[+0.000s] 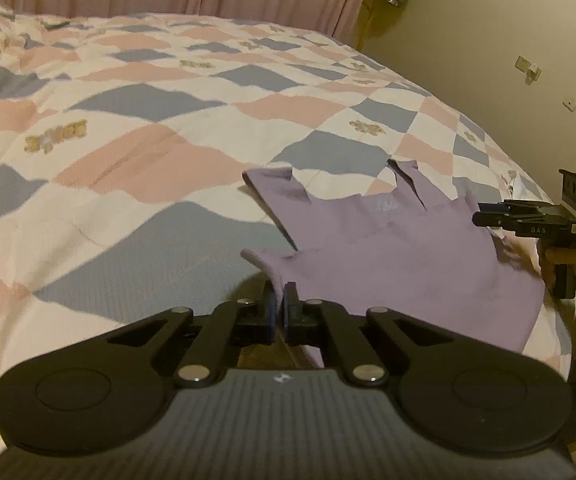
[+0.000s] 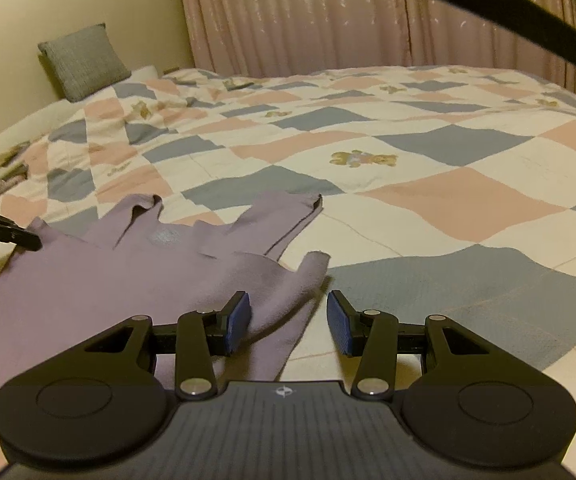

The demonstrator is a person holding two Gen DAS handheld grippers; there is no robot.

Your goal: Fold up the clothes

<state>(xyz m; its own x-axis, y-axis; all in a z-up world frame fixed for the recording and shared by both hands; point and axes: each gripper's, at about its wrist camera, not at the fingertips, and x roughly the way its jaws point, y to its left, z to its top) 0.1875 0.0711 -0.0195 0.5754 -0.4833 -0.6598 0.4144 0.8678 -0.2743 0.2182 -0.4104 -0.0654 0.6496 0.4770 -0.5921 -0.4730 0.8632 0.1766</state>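
Observation:
A lavender sleeveless top [image 1: 407, 256] lies spread on the patchwork quilt [image 1: 148, 120], straps pointing away from me. My left gripper [image 1: 279, 306] is shut on a near strap corner of the top, and the cloth runs down between its blue pads. In the right wrist view the top [image 2: 128, 272] fills the lower left. My right gripper [image 2: 288, 312] stands open just above its right edge, with a strap end [image 2: 315, 266] ahead of the gap and no pad pressing on cloth. The left gripper's tip [image 2: 28, 240] shows at the top's far left edge.
A hand [image 1: 567, 260] holds the right gripper [image 1: 487, 218] by the bed's right edge. A grey pillow [image 2: 84, 60] leans on the wall at the head of the bed. Pink curtains [image 2: 367, 16] hang behind. A black cable [image 2: 487, 8] crosses the upper right of the right wrist view.

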